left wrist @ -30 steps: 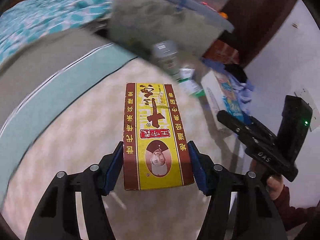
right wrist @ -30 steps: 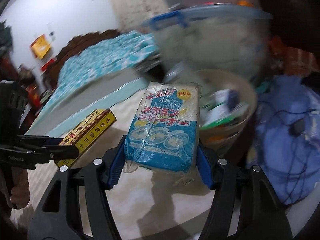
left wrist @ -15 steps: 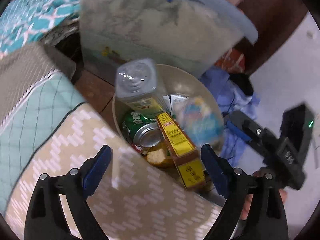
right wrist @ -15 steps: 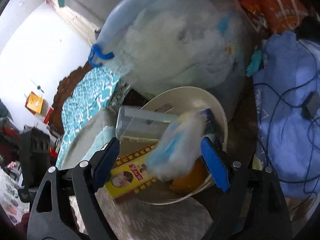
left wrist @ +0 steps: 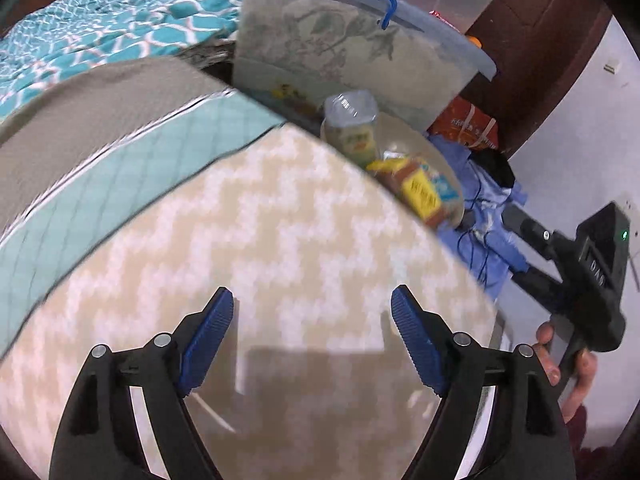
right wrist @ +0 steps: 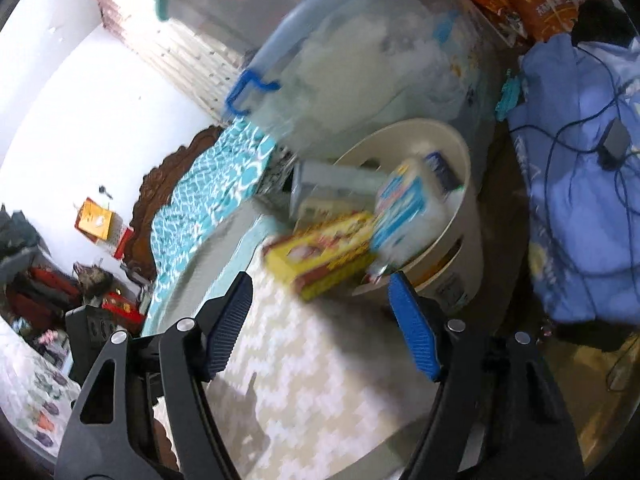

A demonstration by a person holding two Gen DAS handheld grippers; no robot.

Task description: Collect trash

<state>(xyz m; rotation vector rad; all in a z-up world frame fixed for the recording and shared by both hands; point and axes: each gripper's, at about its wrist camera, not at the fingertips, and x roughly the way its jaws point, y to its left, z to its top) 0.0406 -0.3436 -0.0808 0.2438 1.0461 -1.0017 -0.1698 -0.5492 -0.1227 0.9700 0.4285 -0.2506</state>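
Left tongs (left wrist: 312,336): I see my blue pads apart and closing, nothing between them; only the patterned mat below.
Right tongs (right wrist: 320,320): I see them parted too and closing, with nothing pinched between the pads.
Zigzag mat (left wrist: 256,240): beige and white, it fills my near field in both views, under both pairs of tongs.
Right tongs from the left camera: their black body sits at 3 o'clock, with a hand (left wrist: 568,364) wrapped on the handle.
Yellow box (right wrist: 320,252): at 12 o'clock just beyond the right tongs, lying tilted over the near rim of the bin, one end sticking out toward me.
Blue-and-white packet (right wrist: 404,216): at 1 o'clock, leaning in the bin against the yellow box.
Trash bin (right wrist: 464,240): cream, round, standing past the mat's far edge; I also see a clear jar (left wrist: 352,128) inside it, at 12 o'clock in the left view.
Blue cloth (right wrist: 580,208): heaped at 3 o'clock beside the bin, dark cables trailing over it.
Storage tub (left wrist: 352,60): translucent, with a blue-clipped lid, just behind the bin at 12 o'clock.
Bed (left wrist: 100,32): teal patterned cover, far off at 10 o'clock.
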